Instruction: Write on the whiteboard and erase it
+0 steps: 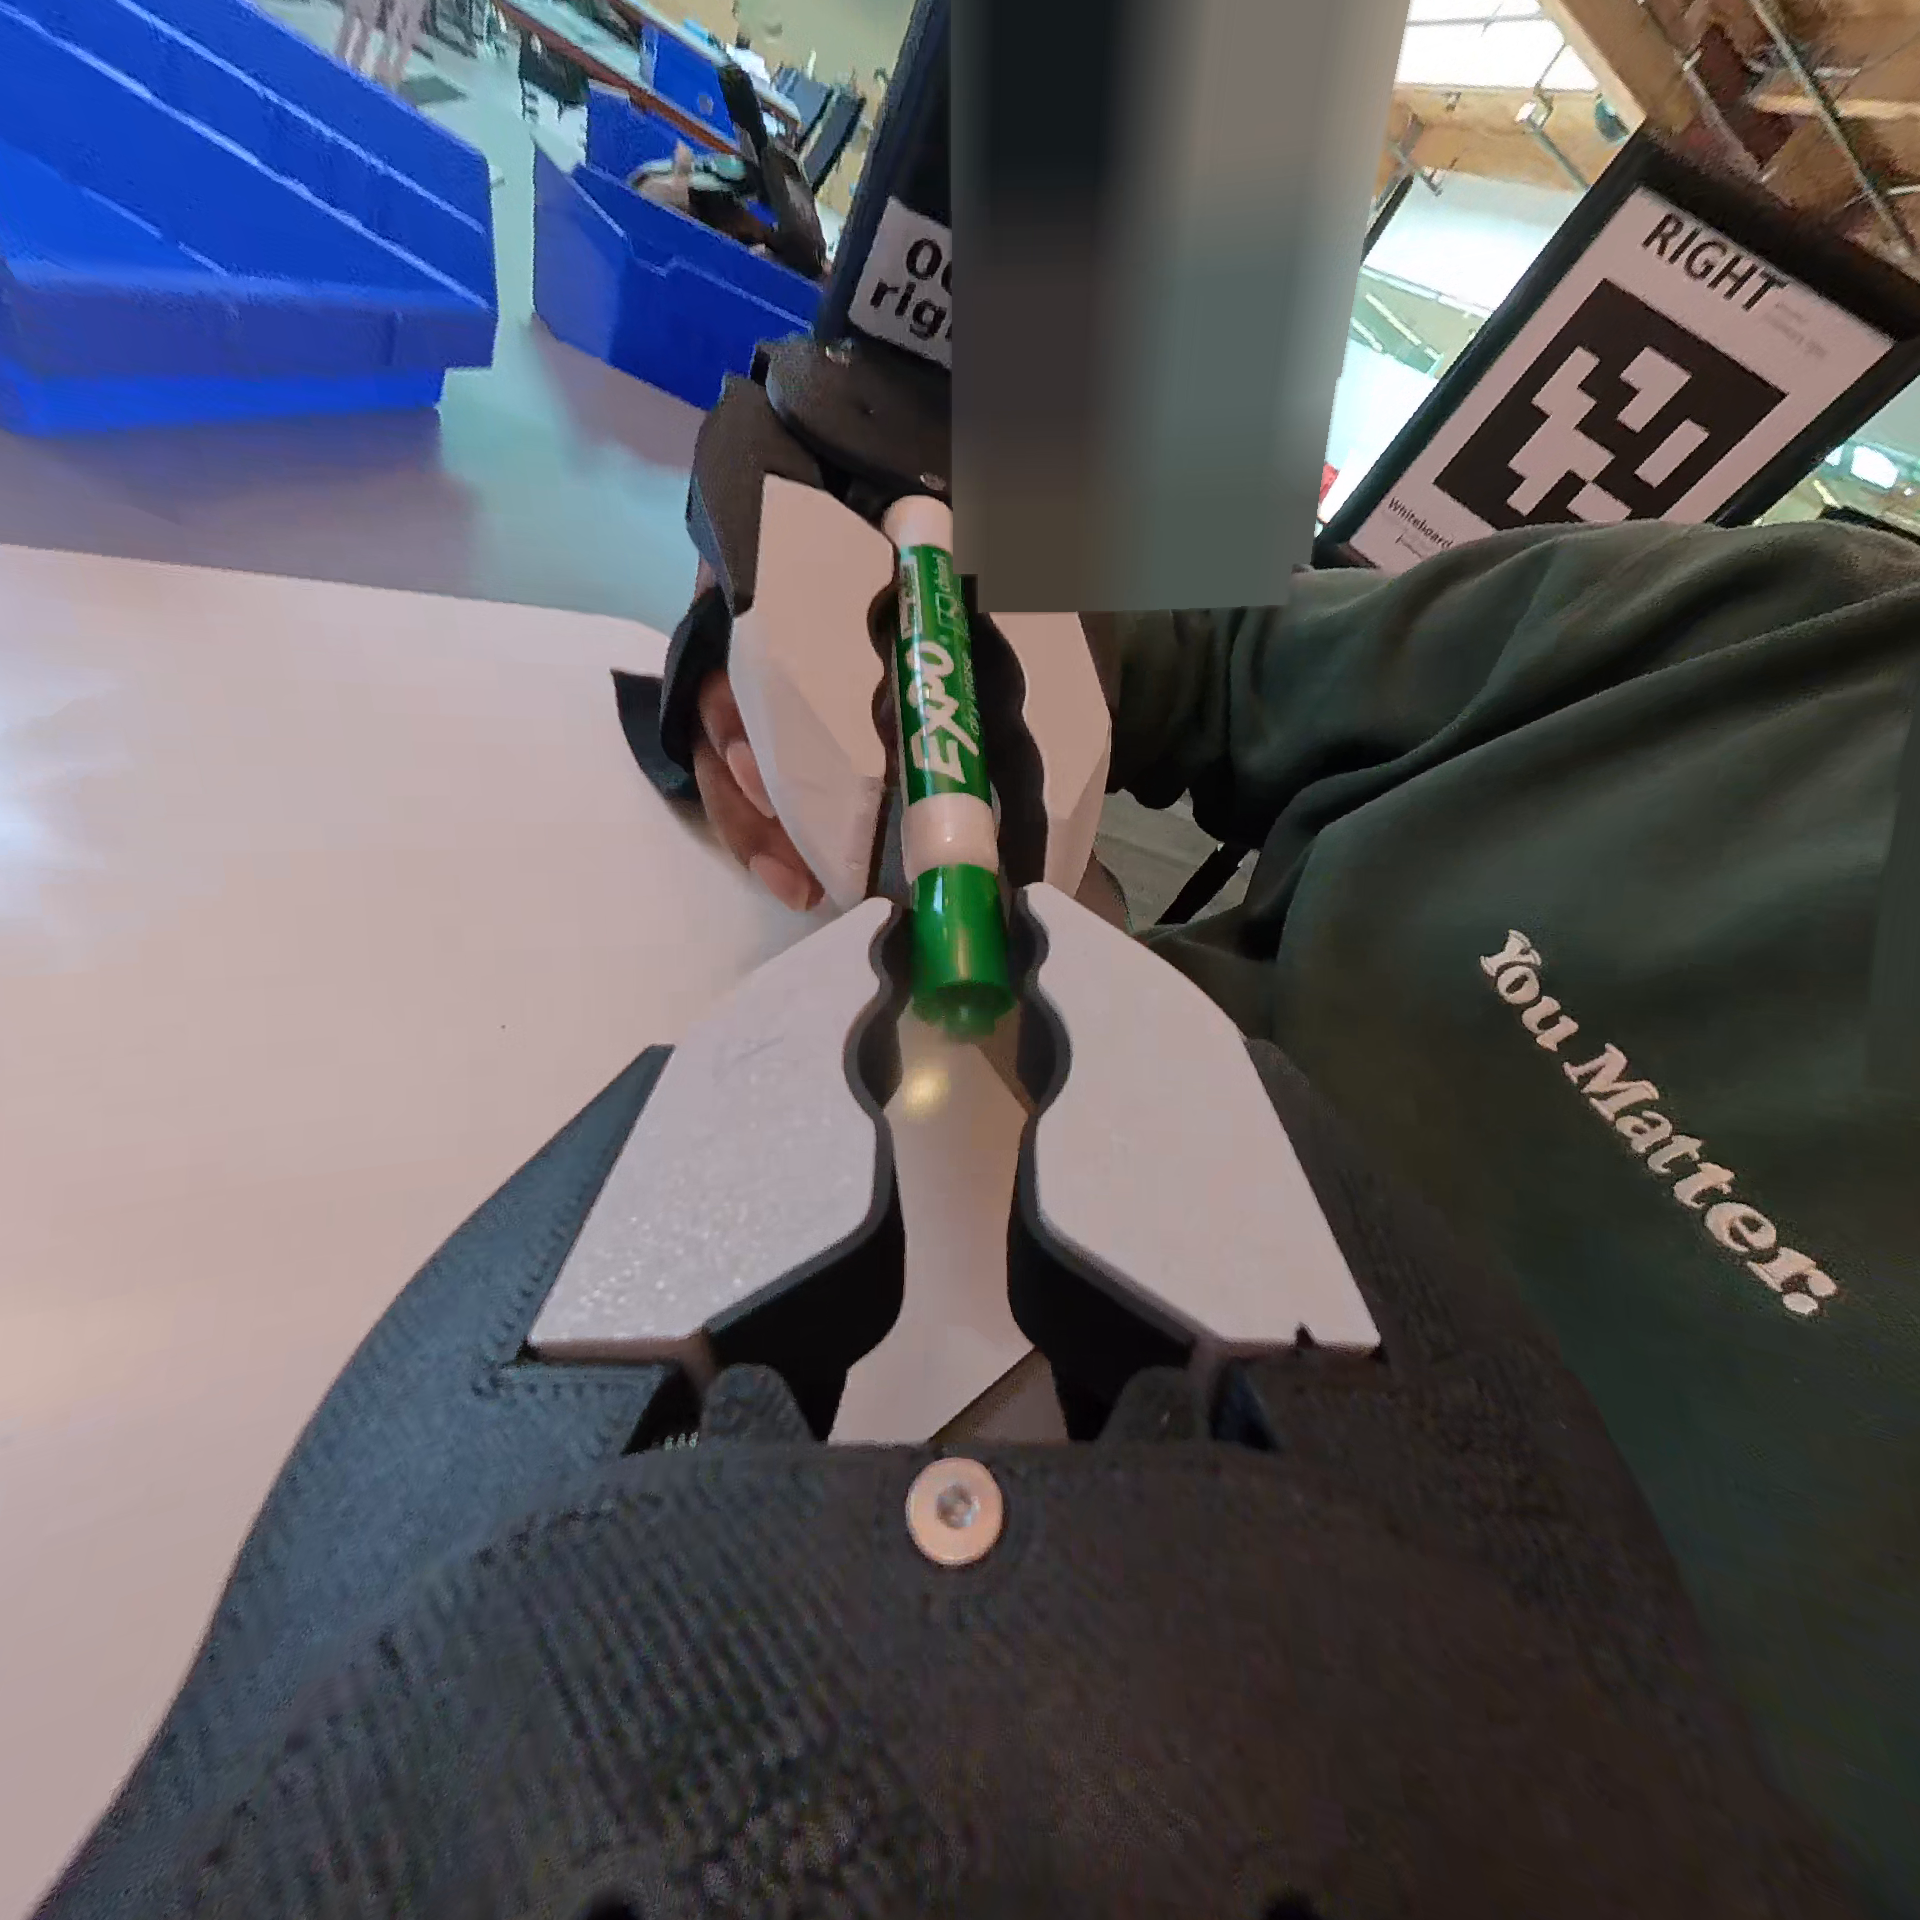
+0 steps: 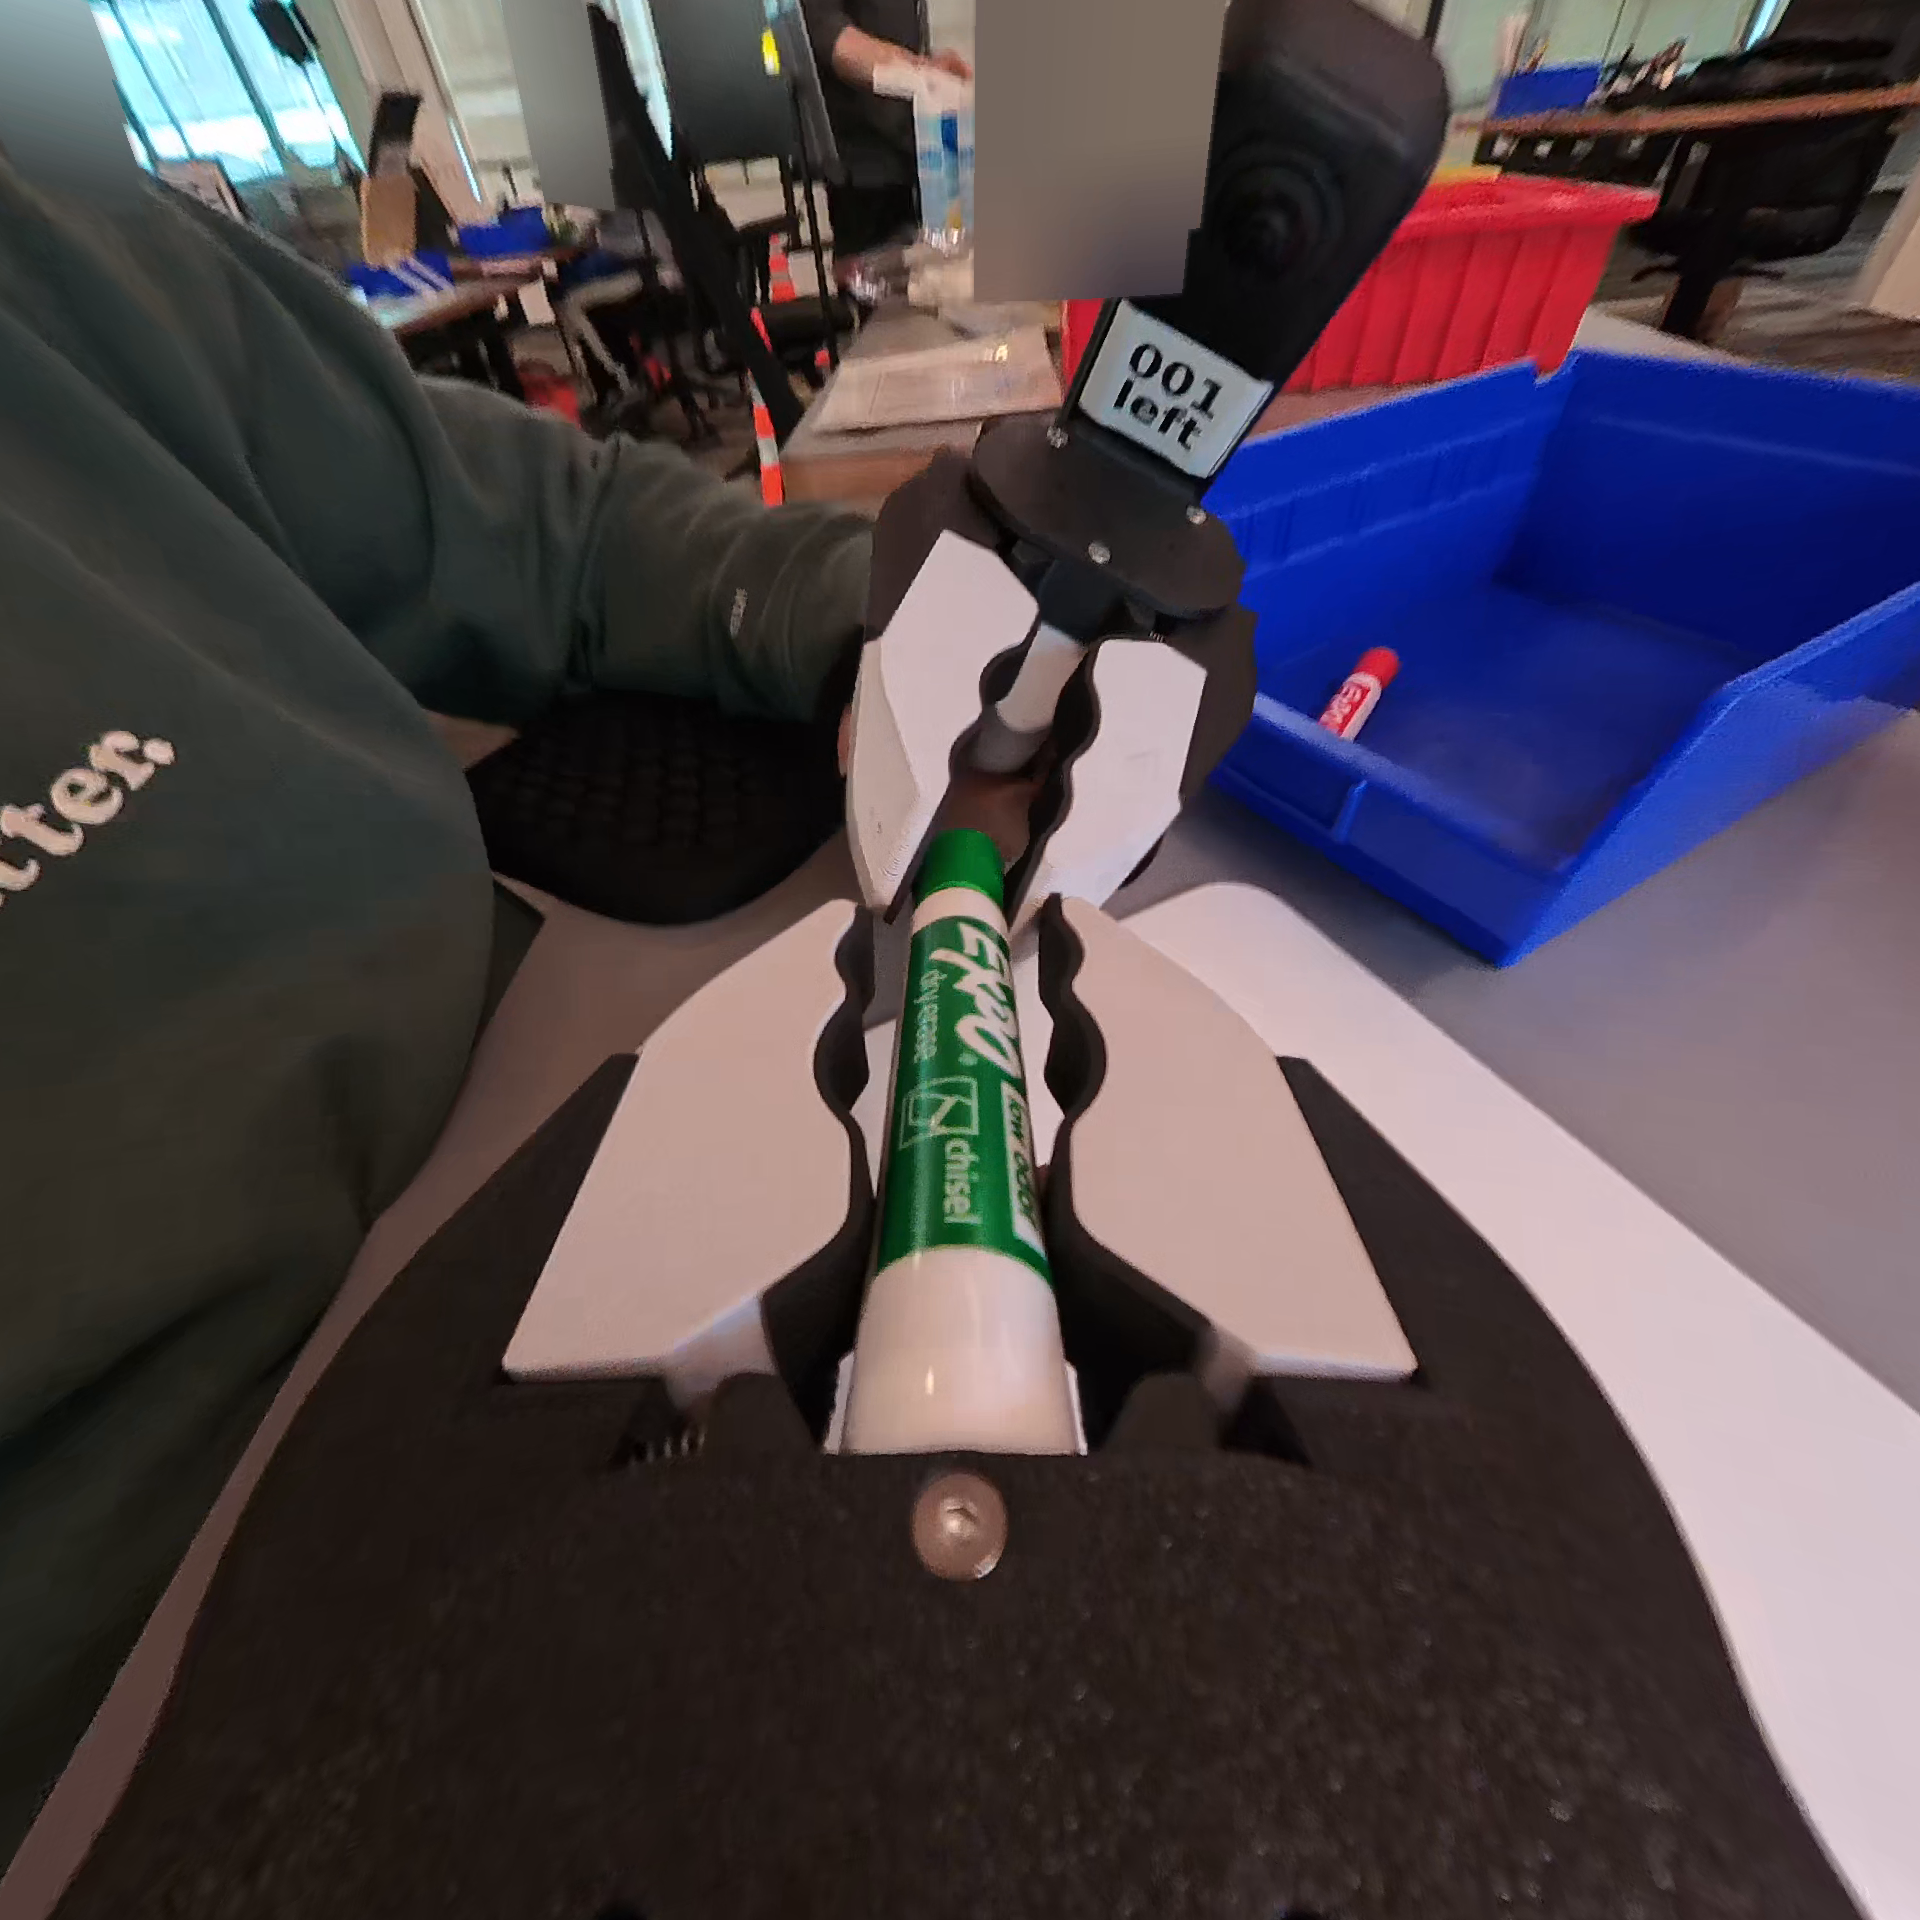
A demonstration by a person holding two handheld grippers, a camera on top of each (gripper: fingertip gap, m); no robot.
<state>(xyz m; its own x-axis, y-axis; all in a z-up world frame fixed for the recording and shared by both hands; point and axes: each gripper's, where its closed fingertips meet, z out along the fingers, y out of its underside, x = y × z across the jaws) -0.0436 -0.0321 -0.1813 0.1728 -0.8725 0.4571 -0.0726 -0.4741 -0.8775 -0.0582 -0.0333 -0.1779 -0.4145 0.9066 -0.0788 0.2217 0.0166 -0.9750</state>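
With my left gripper (image 1: 954, 940) clamped on the green cap (image 1: 956, 961) and my right gripper (image 2: 951, 925) narrowed around the marker (image 2: 961, 1143) barrel just above the whiteboard (image 1: 312, 831), I'd pull straight apart along the marker's axis.
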